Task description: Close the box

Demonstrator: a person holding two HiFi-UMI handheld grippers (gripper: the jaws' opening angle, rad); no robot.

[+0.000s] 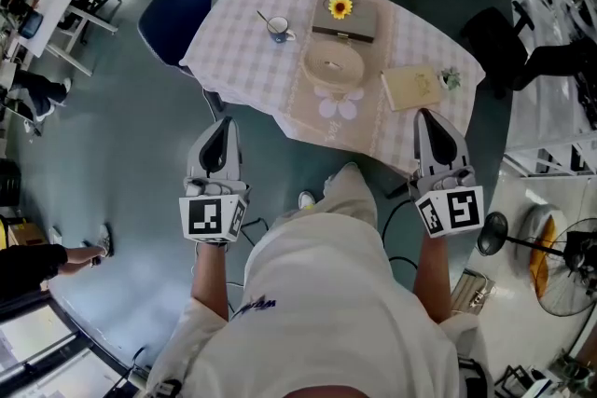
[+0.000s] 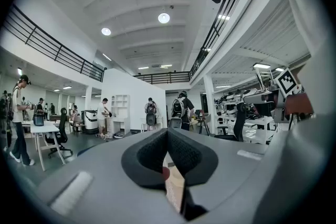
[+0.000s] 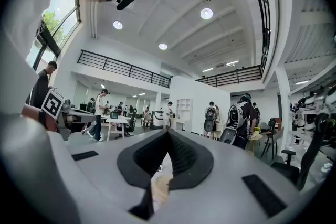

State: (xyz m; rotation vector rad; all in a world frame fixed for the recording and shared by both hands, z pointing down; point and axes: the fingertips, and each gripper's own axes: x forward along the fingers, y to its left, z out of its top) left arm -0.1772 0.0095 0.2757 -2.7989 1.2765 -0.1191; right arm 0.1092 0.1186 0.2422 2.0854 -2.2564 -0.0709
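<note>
Item: box, brown and rectangular, with a sunflower lying on its top. It stood at the far side of the table, roughly midway along it. Its long axis ran left to right across the head view, the right end slightly nearer the person. The long front face, which carried a small clasp, pointed towards the person, and the lid appeared to be down. Just in front of it sat a pale round container. A mug with a spoon stood to the left, and a tan notebook and a small plant lay to the right. The left gripper was held off the table's near-left edge, jaws closed tip to tip with nothing between them. The right gripper was at the near-right edge, jaws likewise closed and empty. Both were well apart from the box. Surface: a pale checked cloth hanging over the table's edges. Room: a grey-green floor, a blue chair by the table's left end and a fan at lower right. The gripper views showed a large white hall with round ceiling lights, a mezzanine with a black railing, and people standing at desks.
</note>
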